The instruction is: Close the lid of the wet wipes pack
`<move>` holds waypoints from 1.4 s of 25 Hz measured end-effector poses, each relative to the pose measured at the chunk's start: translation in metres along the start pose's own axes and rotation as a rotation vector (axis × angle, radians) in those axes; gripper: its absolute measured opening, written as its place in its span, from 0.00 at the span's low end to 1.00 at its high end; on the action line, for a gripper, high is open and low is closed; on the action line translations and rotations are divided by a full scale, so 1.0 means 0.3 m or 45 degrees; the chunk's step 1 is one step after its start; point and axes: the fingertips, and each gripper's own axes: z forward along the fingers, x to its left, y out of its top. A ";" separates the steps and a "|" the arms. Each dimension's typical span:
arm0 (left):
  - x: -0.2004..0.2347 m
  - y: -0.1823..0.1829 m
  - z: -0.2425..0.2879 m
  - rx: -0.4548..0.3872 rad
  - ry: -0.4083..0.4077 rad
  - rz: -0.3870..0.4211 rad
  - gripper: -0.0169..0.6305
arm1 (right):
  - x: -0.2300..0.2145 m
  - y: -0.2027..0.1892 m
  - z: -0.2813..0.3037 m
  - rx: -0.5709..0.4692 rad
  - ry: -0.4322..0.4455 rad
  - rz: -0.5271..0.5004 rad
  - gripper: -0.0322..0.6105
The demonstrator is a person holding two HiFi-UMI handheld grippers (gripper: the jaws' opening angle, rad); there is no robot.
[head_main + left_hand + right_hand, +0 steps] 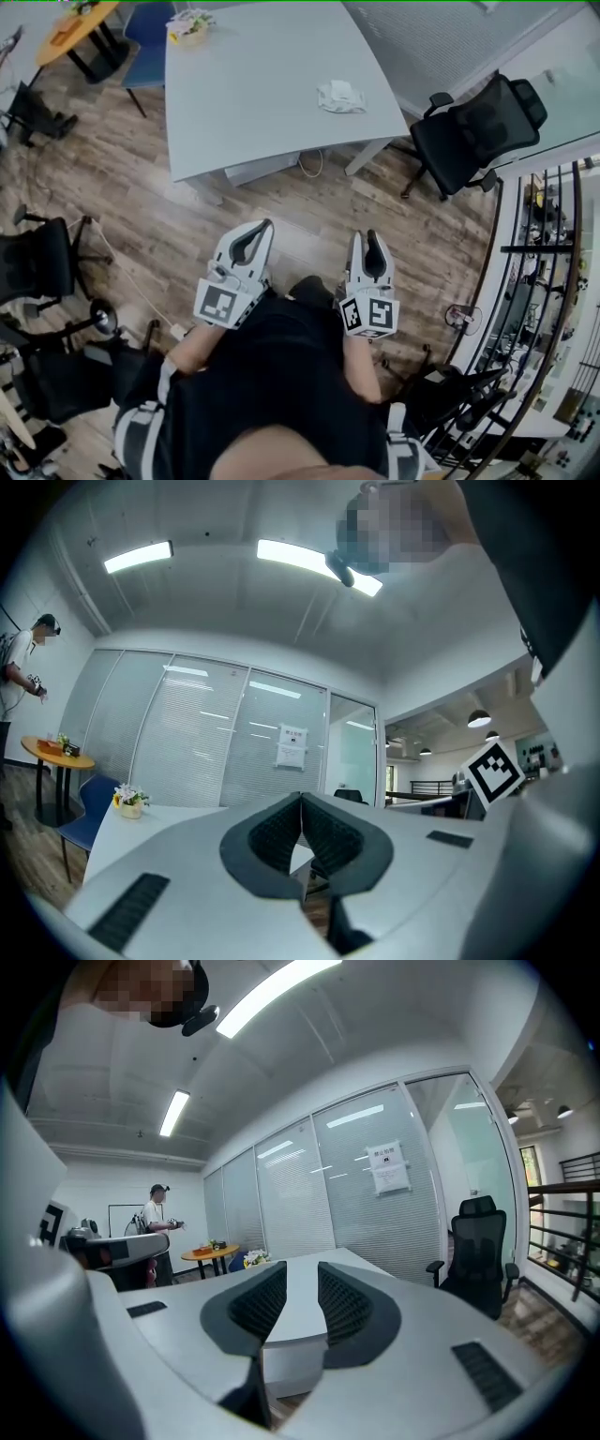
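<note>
Grey table [253,103] has the wet wipes pack [340,97] near its right edge, lid state too small to read; left gripper [262,228] jaws pressed together, empty; right gripper [367,236] jaws apart, nothing between; both over wood floor [187,225], well apart from the pack.

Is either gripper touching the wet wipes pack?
No, the left gripper and right gripper hang over the floor, well short of the wet wipes pack on the table.

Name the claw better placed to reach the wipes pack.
Probably right: the right claw is open and nearly in line with the wipes pack; the left claw is shut and further aside.
</note>
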 end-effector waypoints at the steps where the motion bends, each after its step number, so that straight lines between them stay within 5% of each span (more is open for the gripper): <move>1: 0.014 -0.008 0.001 0.004 -0.009 0.003 0.06 | 0.009 -0.001 0.013 0.001 -0.004 -0.004 0.23; 13: 0.160 -0.100 0.227 0.052 0.032 -0.004 0.06 | -0.069 -0.005 0.314 0.007 0.071 0.006 0.23; 26: 0.251 -0.090 0.858 0.076 0.090 0.053 0.06 | -0.407 0.173 0.820 0.004 0.228 -0.010 0.22; 31: 0.278 -0.115 1.035 0.115 0.110 0.115 0.06 | -0.524 0.215 0.966 0.000 0.273 -0.024 0.22; 35: 0.311 -0.189 1.146 0.243 0.095 0.234 0.06 | -0.594 0.208 1.054 0.020 0.288 -0.015 0.22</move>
